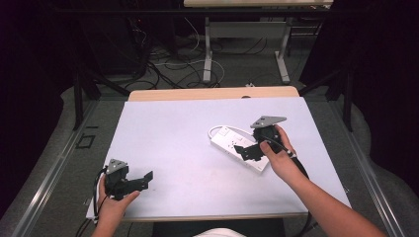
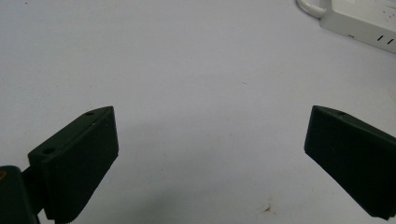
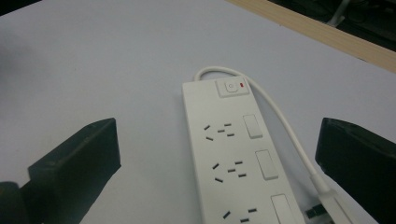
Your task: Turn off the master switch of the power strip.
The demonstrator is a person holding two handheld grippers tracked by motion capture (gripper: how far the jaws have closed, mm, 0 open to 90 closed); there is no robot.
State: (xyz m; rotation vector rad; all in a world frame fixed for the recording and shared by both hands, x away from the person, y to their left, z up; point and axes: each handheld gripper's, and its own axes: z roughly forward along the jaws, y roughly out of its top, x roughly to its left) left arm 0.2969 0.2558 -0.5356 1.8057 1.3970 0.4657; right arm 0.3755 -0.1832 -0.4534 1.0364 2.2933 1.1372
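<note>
The white power strip (image 1: 238,146) lies flat on the tabletop (image 1: 168,133), right of centre, so its sockets face up. The right tongs (image 1: 245,151) are held wide open and empty directly over it, apparently ready to straddle it, while the left tongs (image 1: 144,179), likewise spread and empty, are kept well away from the strip near the front edge.

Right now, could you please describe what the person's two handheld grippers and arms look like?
Both are black two-jaw tools. The left gripper and the right gripper each carry a grey three-cornered plate on top and trail a black cable. Seen close in the gripper views, the jaws are blocky, matt black wedges with small screw holes. The forearms are bare, with no sleeves in view.
</note>
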